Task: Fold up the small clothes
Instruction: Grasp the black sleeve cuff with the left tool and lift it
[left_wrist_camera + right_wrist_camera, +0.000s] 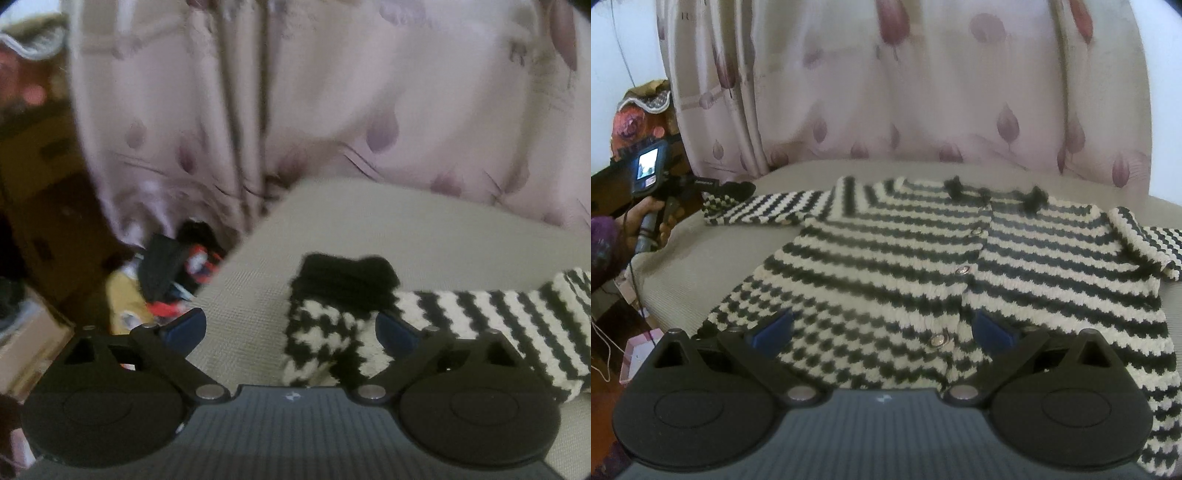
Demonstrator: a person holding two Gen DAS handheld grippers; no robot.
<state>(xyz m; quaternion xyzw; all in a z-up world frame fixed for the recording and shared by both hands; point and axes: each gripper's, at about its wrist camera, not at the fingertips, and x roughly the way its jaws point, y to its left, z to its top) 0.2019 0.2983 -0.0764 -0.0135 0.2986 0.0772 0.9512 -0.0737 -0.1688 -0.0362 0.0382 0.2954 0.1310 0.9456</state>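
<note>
A small knitted cardigan (923, 258) in black and cream stripes lies spread flat, front side up, on a pale grey padded surface (713, 258). Its front edges meet down the middle, where three round metal buttons (938, 340) run in a line from near to far. Small black knitted tufts (955, 183) sit along the far neckline. One sleeve (757, 208) stretches out to the left; the other sleeve (1145, 240) reaches to the right and folds back on itself near the picture's edge.

The right tool (882, 328) hovers over the near hem of the cardigan, its two blue-padded fingers (775, 326) spread wide apart, with the lowest button showing between them. Nothing is gripped.

The left tool (290, 326) is at the end of the left sleeve, seen here as a striped band (480, 317) running off to the right. A black cuff (347, 280) caps the sleeve end, which lies between the spread fingers, closer to the right-hand one. The jaws stand wide and the pads do not press on the cloth. This view is blurred.

From the right wrist view, a person's hand (646, 218) at the far left grasps the handle of the left tool, with a small lit screen (646, 166) above it. A pale pink curtain (923, 92) with purple leaf shapes hangs behind the surface. To the left, on the floor, lies a jumble of coloured items (166, 288), too blurred to identify.
</note>
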